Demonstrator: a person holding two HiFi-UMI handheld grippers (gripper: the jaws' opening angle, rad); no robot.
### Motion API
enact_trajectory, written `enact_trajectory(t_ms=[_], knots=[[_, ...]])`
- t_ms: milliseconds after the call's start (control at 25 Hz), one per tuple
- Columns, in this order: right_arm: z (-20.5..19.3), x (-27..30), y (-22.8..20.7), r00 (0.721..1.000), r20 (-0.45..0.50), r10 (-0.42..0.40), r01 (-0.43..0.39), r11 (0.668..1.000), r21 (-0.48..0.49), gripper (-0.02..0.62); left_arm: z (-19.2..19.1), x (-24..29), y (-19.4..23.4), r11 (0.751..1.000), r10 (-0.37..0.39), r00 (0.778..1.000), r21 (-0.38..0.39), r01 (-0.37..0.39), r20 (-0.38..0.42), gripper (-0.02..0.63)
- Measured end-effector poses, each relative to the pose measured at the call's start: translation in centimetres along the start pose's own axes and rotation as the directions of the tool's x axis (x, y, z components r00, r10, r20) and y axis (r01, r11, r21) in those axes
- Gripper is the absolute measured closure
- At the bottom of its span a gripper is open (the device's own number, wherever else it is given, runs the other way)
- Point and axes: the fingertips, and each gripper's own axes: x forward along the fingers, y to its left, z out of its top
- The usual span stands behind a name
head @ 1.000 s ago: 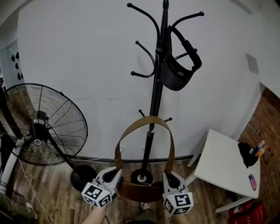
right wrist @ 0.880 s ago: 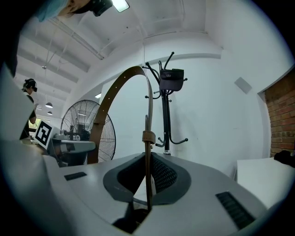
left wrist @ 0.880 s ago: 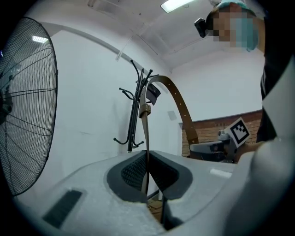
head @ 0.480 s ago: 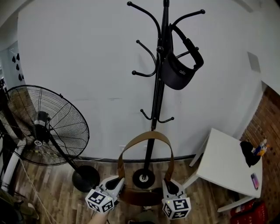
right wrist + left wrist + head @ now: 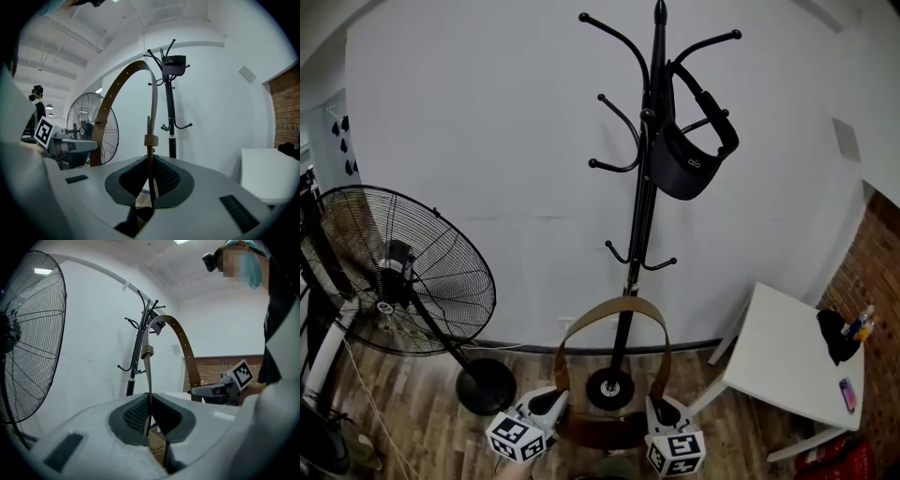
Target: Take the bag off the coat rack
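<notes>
Strap (image 5: 615, 307) of brown bag (image 5: 602, 430) pinched tight in left tongs (image 5: 554, 399) and right tongs (image 5: 661, 406), clear of coat rack (image 5: 648, 192).

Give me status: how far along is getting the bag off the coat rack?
Done: the strap arches free below the coat rack's lower hooks, on none of them. In hand: the left hand-held gripper and right hand-held gripper are each shut on one side of the strap, the bag hanging between them. Left: probably carry it clear and set it down. A black visor hangs on the rack.
</notes>
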Motion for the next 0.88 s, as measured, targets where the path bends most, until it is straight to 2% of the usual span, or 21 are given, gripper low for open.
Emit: enact_trajectory(t_ms=[440,880], knots=[[0.6,0.8,0.4,1.000,0.014,0.022,-0.022,0.999,-0.025,0.569,0.4,-0.5,0.7,0.999,0.032,0.999,-0.014,-0.031,0.017,0.591],[1.6,1.1,0.1,0.999,0.041,0.033,-0.031,0.999,-0.038,0.569,1.1,-0.2,0.8,1.000,0.024,0.999,0.004,-0.024,0.029,0.591]])
